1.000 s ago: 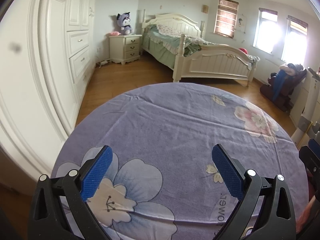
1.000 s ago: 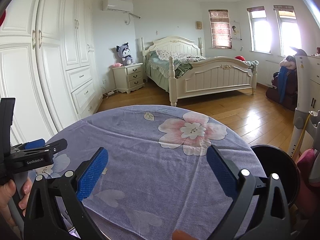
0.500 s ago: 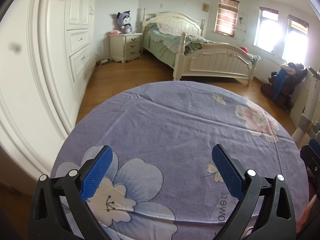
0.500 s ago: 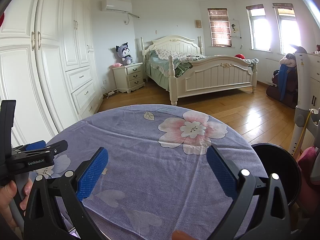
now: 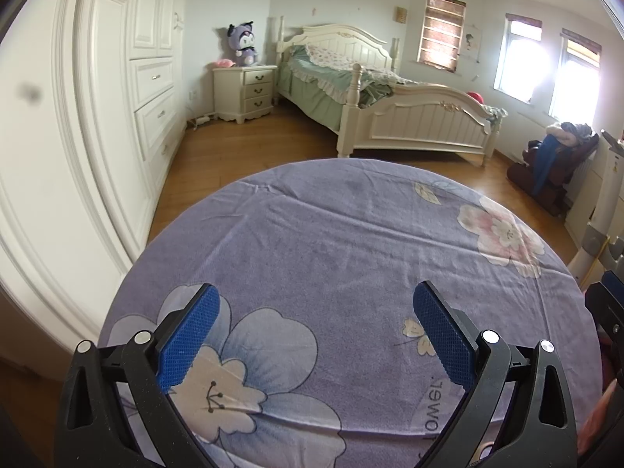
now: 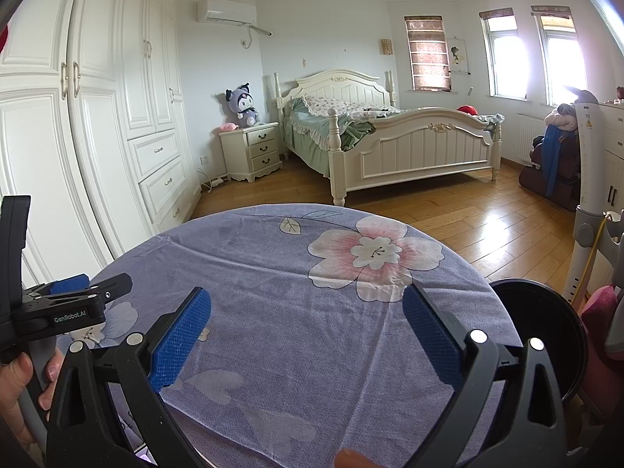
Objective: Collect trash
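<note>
A round table under a purple flowered cloth [image 5: 331,241] fills the lower part of both views; I see no trash on it. My left gripper [image 5: 316,304] is open and empty over the near left of the cloth; it also shows at the left edge of the right wrist view [image 6: 70,300]. My right gripper [image 6: 306,310] is open and empty over the near right of the cloth [image 6: 292,273]. A round black bin [image 6: 546,335] stands on the floor beside the table's right edge, its opening facing up.
White wardrobes [image 6: 97,136] run along the left wall. A white bed [image 6: 390,144] and a nightstand [image 6: 251,150] with a plush toy stand at the back. A white stand with a yellow cable [image 6: 592,234] and a dark red chair [image 6: 550,163] are on the right.
Both views have shifted only slightly; the grippers stay open and nothing on the table has moved.
</note>
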The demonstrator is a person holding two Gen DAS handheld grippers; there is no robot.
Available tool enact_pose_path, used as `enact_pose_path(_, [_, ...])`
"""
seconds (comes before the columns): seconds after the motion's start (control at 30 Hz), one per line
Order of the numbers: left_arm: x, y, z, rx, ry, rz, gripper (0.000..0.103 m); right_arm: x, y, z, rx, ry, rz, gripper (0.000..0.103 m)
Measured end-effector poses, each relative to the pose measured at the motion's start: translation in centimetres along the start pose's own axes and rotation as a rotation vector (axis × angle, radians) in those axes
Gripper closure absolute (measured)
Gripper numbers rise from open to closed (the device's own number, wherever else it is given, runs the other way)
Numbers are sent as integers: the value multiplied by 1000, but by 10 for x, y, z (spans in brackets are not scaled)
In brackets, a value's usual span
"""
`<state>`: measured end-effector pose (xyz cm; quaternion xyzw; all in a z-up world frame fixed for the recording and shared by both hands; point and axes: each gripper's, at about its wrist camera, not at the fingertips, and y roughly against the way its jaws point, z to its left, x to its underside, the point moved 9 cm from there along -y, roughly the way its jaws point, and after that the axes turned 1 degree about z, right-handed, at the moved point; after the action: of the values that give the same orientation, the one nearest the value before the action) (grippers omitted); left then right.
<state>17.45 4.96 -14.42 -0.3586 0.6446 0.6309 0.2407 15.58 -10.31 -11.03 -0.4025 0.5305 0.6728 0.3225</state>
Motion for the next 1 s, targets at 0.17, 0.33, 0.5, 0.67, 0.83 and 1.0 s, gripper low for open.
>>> enact_pose_path(0.17, [0,-1,1,1,-2,0,5,0,0,0,0,-2,1,5])
enact_pose_path(0.33, [0,0,0,0,-2,0,5,0,0,0,0,-3,1,5])
enact_pose_path(0.5, [-2,-1,2,2,-10,1,5,1,-1,2,-1,-6,6,5])
enact_pose_path(0.67, [-3,-1,2,7,-15,-2,5,0,-2,5,2,-16,3,5])
enact_pose_path(0.83, [-3,0,2,0,-17,-5,5,1,-2,6,2,-17,4,5])
enact_pose_path(1.0, [-3,-1,5,7,-8,-3,5,0,-2,5,2,-17,3,5])
